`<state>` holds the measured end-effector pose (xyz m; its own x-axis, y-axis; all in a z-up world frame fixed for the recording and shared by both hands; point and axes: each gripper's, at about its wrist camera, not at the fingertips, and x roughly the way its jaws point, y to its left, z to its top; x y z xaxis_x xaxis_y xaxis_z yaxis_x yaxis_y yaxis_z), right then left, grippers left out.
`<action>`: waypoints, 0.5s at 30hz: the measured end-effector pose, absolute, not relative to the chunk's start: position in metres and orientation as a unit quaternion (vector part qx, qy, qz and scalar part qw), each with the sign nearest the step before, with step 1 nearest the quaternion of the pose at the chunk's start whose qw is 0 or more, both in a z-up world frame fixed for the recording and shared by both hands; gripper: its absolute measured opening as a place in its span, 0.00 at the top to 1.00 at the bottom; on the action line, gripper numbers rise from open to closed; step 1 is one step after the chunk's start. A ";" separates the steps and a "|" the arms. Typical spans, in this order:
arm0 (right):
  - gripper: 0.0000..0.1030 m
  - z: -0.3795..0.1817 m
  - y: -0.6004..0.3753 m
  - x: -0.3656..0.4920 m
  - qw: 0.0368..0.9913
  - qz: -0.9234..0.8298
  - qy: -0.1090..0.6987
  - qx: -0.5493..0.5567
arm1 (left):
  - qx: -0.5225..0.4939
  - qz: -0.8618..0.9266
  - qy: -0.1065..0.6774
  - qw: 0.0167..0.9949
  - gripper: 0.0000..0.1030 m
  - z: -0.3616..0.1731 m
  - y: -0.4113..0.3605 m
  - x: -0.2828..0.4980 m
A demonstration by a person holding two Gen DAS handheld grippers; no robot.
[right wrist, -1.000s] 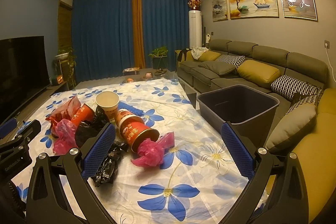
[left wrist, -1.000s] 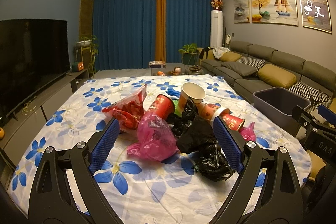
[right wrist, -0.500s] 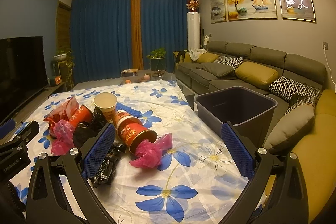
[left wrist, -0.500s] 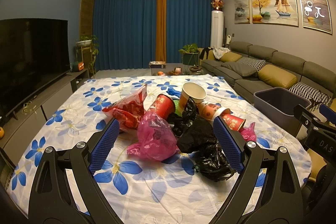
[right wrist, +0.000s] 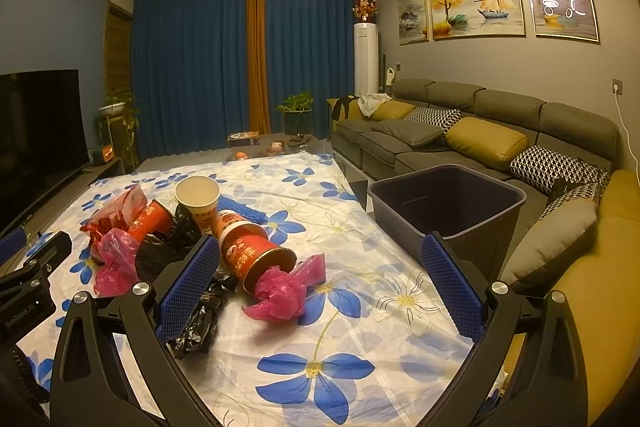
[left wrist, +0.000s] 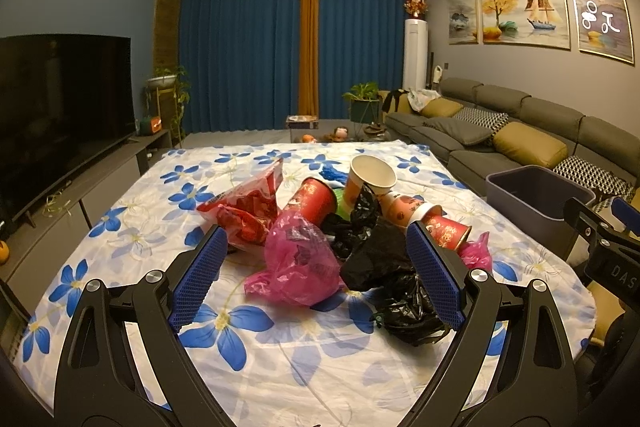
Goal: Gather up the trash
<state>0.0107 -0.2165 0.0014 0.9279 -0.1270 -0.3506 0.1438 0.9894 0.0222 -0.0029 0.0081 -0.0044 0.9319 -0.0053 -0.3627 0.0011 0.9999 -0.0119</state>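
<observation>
1. Looks like nothing is getting picked up yet. Both claws are hanging above the near edge of the table with its flowered cloth, so I'd say this is the lining-up step before the first grab.

2. The left gripper is gaping wide and holding nothing, and it's framing the pink bag and the black bag at the front of the trash pile.

3. The right gripper is also spread wide and empty, looking at the red cup lying on its side with a pink bag wad just at its mouth.

4. That cup's long axis is running diagonally, mouth pointing toward the camera and to the right, bottom tucked back against the beige cup, which is tipped with its mouth facing the camera.

5. The grey bin is sitting off the table's right edge, next to the sofa, and looking empty.

6. My guess for the next move: one claw is going to need to drop onto a single item, close across its short width, then swing right over the bin. Those crinkly bags may snag neighbours.
</observation>
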 end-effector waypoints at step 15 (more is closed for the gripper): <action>0.05 0.001 -0.216 0.011 0.982 -0.070 0.176 0.024 | -0.006 -0.008 0.186 0.982 0.13 -0.004 0.008 0.000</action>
